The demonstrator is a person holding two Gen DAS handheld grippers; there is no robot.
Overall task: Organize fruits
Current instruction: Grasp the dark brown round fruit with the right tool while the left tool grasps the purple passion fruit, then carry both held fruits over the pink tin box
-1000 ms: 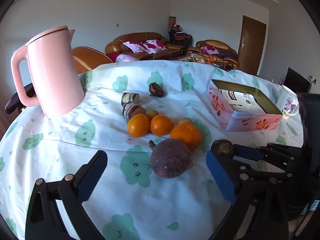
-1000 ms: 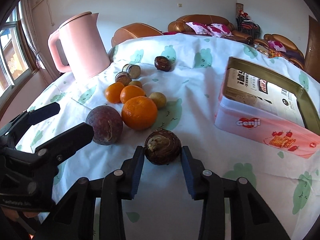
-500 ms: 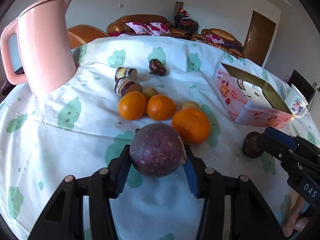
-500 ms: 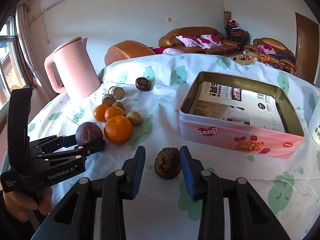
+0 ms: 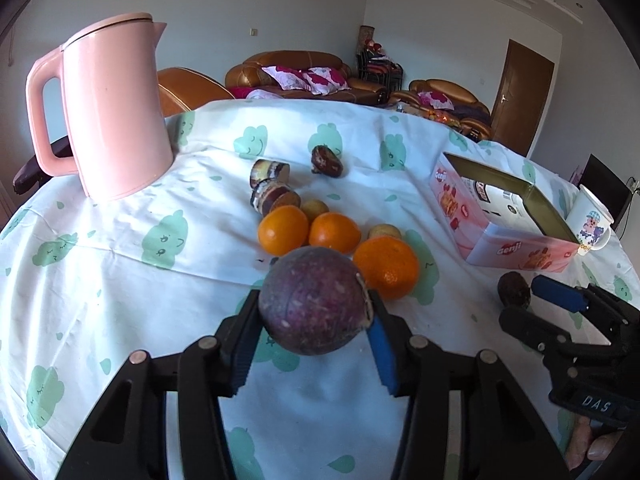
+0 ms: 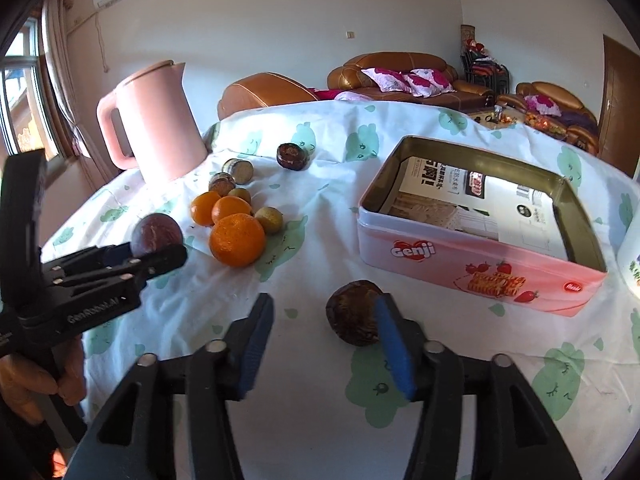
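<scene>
The desk is carrying the pink tin near its right edge, nothing in it but printed paper. The left tool, wide apart a second ago, is now clamping the purple fruit. The right tool is standing apart, its jaws just opened; the brown fruit is lying loose against one pad, short of the tin.
</scene>
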